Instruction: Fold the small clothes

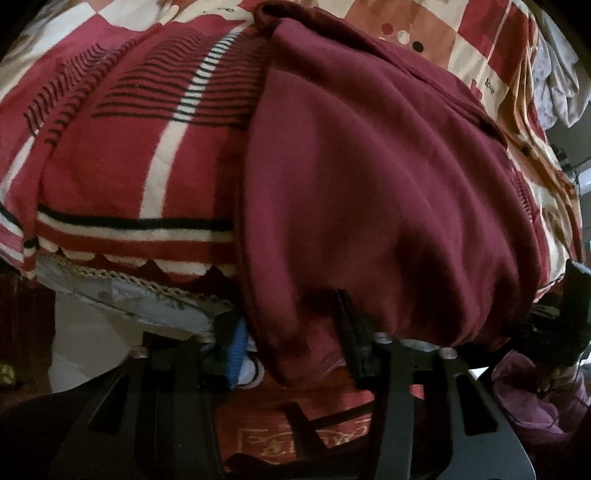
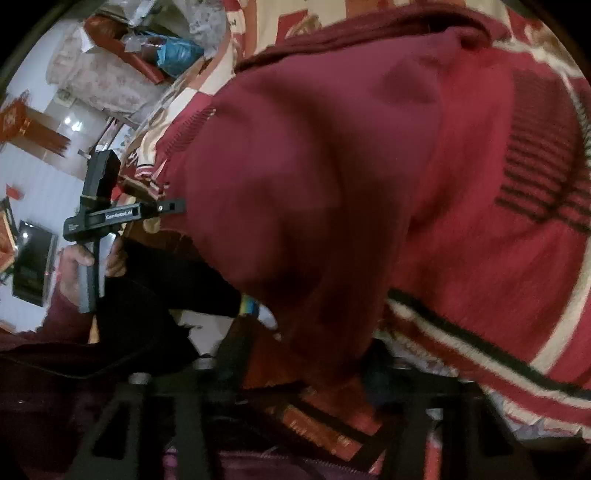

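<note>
- The maroon garment (image 1: 369,192) lies spread on a bed, over a red striped blanket (image 1: 122,155), with its near hem hanging over the bed's edge toward both cameras; it shows in the right wrist view too (image 2: 314,177), where it fills the middle.
- The left gripper (image 1: 291,339) sits at that near hem; its right finger (image 1: 351,332) presses against the fabric's lower edge and its left finger, partly hidden, stands just beside a blue-and-white scrap of cloth (image 1: 240,350); the jaws stand narrow with the hem pinched between them.
- The right gripper (image 2: 303,362) is at the hem's other corner; the cloth drops between its dark fingers, which stand close together on it; the fingertips are blurred and half buried in fabric.
- In the right wrist view the left gripper's body (image 2: 99,214) shows from the side, held by a hand (image 2: 74,266) in a dark red sleeve.
- Below the bed edge lies a red patterned rug (image 1: 295,424); a lace-trimmed sheet (image 1: 129,288) hangs under the blanket.
- Farther off, the blanket runs up to a checked quilt (image 1: 424,33) in cream, pink and red, bearing dots and a small word.
- Farthest, pale crumpled cloth (image 1: 557,77) lies at the quilt's right edge; in the right wrist view a floral-covered seat with bags (image 2: 122,70) stands across a pale floor.
</note>
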A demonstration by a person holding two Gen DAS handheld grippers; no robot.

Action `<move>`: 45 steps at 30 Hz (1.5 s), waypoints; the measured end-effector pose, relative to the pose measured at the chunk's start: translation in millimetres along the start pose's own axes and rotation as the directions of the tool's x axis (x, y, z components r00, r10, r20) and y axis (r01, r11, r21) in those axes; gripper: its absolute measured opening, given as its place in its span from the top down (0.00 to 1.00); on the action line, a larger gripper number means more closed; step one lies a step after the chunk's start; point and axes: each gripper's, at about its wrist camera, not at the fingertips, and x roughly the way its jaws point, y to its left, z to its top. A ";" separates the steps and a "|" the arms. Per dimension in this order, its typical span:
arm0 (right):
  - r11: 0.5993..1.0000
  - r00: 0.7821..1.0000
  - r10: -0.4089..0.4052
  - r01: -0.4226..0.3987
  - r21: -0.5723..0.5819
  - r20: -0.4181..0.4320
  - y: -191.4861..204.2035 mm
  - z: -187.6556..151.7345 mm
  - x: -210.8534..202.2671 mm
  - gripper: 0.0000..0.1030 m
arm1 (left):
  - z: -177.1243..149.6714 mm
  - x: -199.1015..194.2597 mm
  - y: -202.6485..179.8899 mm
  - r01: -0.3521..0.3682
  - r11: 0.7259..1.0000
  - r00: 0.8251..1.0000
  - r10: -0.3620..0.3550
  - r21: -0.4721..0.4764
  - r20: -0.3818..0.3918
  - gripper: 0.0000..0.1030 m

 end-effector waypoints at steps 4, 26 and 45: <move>1.000 1.000 0.026 -0.026 0.011 0.011 2.7 3.5 -5.4 0.89 | 1.1 -16.5 -2.2 0.023 1.000 0.999 -0.022 -0.003 0.043 0.93; 0.965 0.939 0.258 -0.260 -0.023 0.228 25.2 40.1 -73.1 0.91 | 35.9 -117.5 -1.0 0.125 0.992 0.952 -0.122 0.008 0.282 0.95; 0.976 0.830 0.080 -0.179 0.127 0.551 -68.0 192.1 -132.0 0.91 | 241.6 -66.3 -49.9 0.103 0.995 0.896 -0.097 0.010 0.433 0.95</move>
